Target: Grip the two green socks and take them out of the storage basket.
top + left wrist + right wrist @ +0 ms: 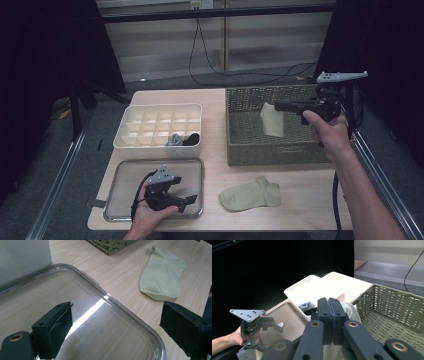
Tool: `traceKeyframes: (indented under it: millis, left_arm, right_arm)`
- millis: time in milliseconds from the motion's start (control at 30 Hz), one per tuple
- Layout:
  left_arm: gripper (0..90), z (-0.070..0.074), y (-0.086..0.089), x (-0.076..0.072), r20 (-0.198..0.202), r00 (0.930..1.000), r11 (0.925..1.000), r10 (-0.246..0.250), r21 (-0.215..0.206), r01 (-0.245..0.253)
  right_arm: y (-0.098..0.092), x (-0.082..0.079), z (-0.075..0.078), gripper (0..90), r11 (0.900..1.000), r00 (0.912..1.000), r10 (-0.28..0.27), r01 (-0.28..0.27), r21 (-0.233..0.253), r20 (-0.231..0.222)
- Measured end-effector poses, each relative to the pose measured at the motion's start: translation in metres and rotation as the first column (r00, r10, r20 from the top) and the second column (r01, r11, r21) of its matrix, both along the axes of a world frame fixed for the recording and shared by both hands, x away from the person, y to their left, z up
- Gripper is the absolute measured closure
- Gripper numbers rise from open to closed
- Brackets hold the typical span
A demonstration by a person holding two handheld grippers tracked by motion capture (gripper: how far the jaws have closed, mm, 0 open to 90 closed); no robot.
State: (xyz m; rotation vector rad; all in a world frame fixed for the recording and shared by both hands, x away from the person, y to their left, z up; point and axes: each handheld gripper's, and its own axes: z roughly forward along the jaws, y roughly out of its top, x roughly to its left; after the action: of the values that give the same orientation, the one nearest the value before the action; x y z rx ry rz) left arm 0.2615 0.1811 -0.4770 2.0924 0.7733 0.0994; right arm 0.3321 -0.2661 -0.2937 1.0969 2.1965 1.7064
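Pale wood surface [300, 200] in a dark room. Wicker basket [250, 145] at the right, white divided box [131, 119] at the left, clear lid [125, 172] in front of it. Right gripper [278, 106] up over the basket, fingers [324, 312] clenched on a light green sock [271, 120] dangling inside. Second sock [252, 195] flat near the front edge. Left gripper [192, 199] resting on the lid, fingers [58, 326] spread wide, holding nothing.

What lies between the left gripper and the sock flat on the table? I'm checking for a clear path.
The stretch from the left gripper to the flat sock holds the clear lid's rim, then bare tabletop, shown in the left gripper view.
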Motion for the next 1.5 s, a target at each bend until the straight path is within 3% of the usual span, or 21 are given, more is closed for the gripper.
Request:
traceKeyframes:
  millis: [367, 767, 1133, 1500]
  left_arm:
    - [10.7, 0.0, -0.001, 0.0, 0.002, 1.0, 1.0, -0.003, 0.0, 0.003]
    - [10.8, 0.0, -0.004, 0.0, 0.004, 1.0, 1.0, -0.002, 0.007, 0.002]
    - [11.4, 0.0, -0.005, -0.002, 0.007, 1.0, 1.0, -0.002, -0.002, 0.002]
    - [14.6, 0.001, -0.01, -0.003, 0.009, 0.9998, 0.9998, -0.02, 0.004, 0.02]
  right_arm:
    - [0.002, -0.018, 0.005, 89.2, 1.0, 0.9998, 0.012, -0.011, -0.012, 0.018]
    - [0.007, -0.044, -0.003, 89.2, 0.999, 0.999, 0.04, -0.04, -0.009, 0.019]
    - [0.015, -0.064, -0.019, 89.2, 0.998, 0.9979, 0.064, -0.064, -0.014, -0.003]
    - [0.032, -0.072, -0.055, 89.2, 0.994, 0.9917, 0.108, -0.109, -0.023, -0.071]
